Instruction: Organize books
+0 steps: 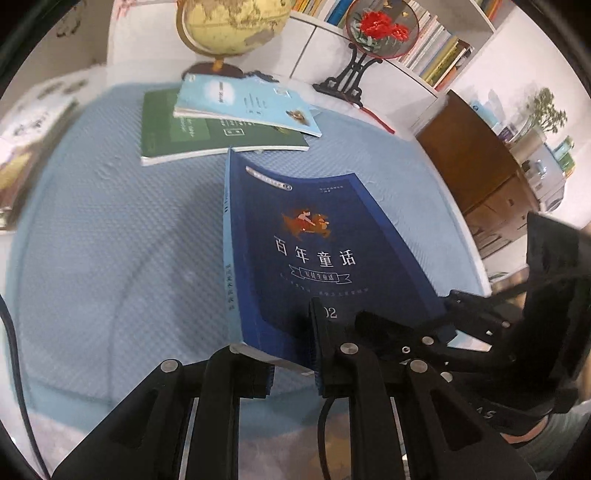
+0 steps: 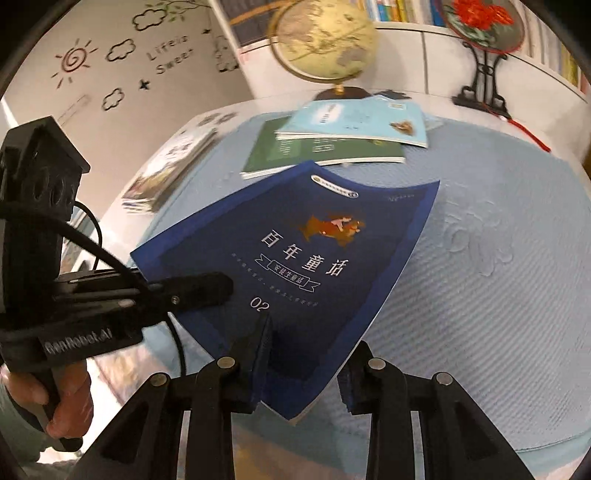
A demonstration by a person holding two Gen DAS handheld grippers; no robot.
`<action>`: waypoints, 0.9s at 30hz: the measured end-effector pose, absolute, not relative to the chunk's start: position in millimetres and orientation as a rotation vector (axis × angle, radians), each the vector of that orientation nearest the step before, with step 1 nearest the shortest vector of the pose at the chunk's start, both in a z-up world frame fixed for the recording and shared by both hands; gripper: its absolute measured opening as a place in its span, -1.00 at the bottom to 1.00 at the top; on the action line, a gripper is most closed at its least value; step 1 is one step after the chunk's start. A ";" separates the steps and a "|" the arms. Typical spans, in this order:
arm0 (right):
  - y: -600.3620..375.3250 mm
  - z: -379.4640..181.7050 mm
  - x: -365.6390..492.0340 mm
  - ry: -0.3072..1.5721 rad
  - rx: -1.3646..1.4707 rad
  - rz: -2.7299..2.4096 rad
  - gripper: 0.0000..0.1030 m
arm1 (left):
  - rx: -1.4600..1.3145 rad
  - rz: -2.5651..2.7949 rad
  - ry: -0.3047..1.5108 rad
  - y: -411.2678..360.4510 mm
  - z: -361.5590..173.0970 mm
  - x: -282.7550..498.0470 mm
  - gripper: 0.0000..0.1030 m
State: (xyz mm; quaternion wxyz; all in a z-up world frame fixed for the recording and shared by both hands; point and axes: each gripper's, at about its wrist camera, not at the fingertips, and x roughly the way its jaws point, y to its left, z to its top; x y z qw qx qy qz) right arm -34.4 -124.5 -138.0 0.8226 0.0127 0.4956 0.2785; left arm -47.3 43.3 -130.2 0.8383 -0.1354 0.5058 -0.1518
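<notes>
A dark blue book (image 1: 314,243) with white Chinese title and "02" is held tilted above the light blue mat (image 1: 110,258). My left gripper (image 1: 291,354) is shut on its near bottom edge. My right gripper (image 2: 306,373) is shut on the same book (image 2: 314,258) at its near corner; it also shows in the left wrist view (image 1: 436,328) at the book's right side. The left gripper shows in the right wrist view (image 2: 207,291) on the book's left edge. A light blue book (image 1: 243,103) lies on a green book (image 1: 214,136) at the back.
A globe (image 1: 232,26) and a round flower ornament on a black stand (image 1: 380,29) stand behind the stack. A white-covered book (image 1: 33,129) lies at the far left. A white bookshelf (image 1: 436,48) and brown cabinet (image 1: 476,158) are at the right.
</notes>
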 end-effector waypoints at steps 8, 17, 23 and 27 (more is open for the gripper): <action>-87.6 -109.9 -37.1 0.986 -0.016 0.721 -0.41 | -0.340 -0.219 1.007 79.0 -104.3 -64.3 -0.72; 40.0 -87.9 -3.5 0.912 -0.020 0.819 -0.41 | -0.385 -0.124 0.935 206.0 -85.5 -44.6 -0.72; 142.7 -83.1 38.3 0.898 0.023 0.856 -0.38 | -0.338 -0.090 0.897 310.4 -78.8 -2.5 -0.71; 198.0 -88.6 70.9 0.902 0.025 0.860 -0.38 | -0.356 -0.077 0.890 363.2 -86.9 26.7 -0.71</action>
